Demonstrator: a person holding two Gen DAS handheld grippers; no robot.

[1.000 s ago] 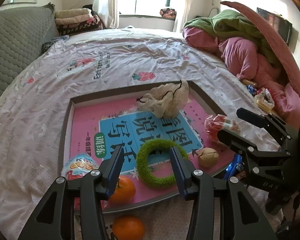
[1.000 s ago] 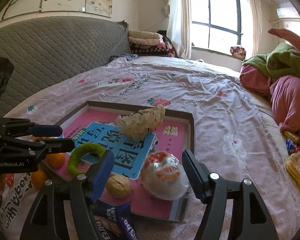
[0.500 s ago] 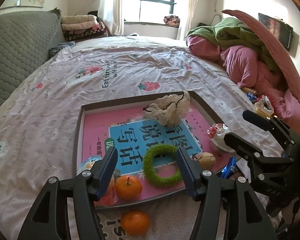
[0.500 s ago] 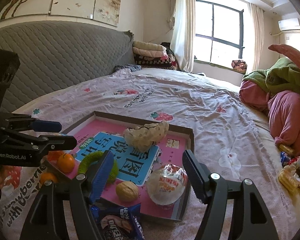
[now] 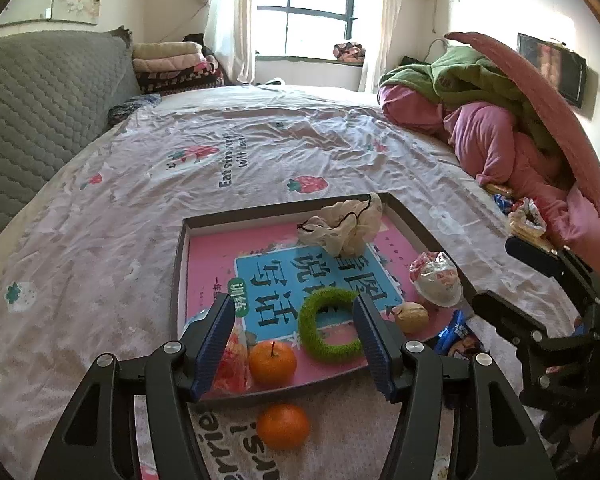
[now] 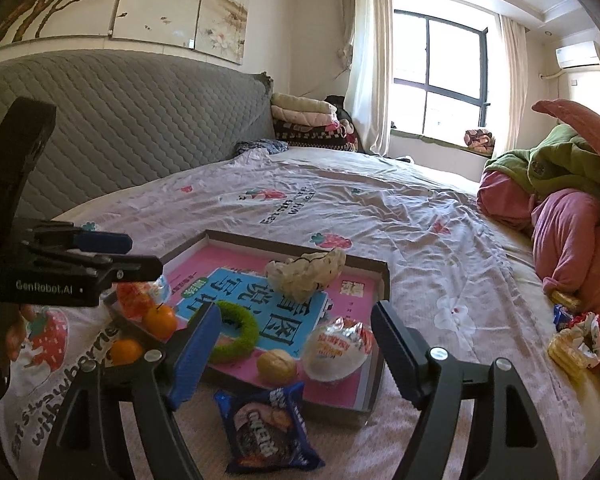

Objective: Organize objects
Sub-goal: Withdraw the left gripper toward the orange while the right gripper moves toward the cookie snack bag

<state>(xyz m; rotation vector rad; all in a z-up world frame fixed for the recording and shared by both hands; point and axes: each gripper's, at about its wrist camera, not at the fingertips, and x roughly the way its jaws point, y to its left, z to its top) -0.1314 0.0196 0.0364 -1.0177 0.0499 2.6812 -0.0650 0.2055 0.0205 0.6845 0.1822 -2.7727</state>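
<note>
Nearest the cameras, one orange (image 5: 283,426) and a blue snack packet (image 6: 266,428) are left lying on the bedsheet (image 5: 148,184), just outside the tray (image 5: 178,256). Both tongs are seen empty: the left gripper (image 5: 296,344) stands open, its jaws having widened within the last second, and the right gripper (image 6: 292,350) has just been opened further. Inside the tray a second orange (image 5: 272,362), a green ring (image 5: 332,328), a walnut (image 5: 411,316), a wrapped bun (image 5: 438,280) and, farthest, a crumpled bag (image 5: 340,228) are already gathered. More snacks (image 6: 576,336) are left near the quilts (image 6: 568,208), so the sorting is judged only partly done.
</note>
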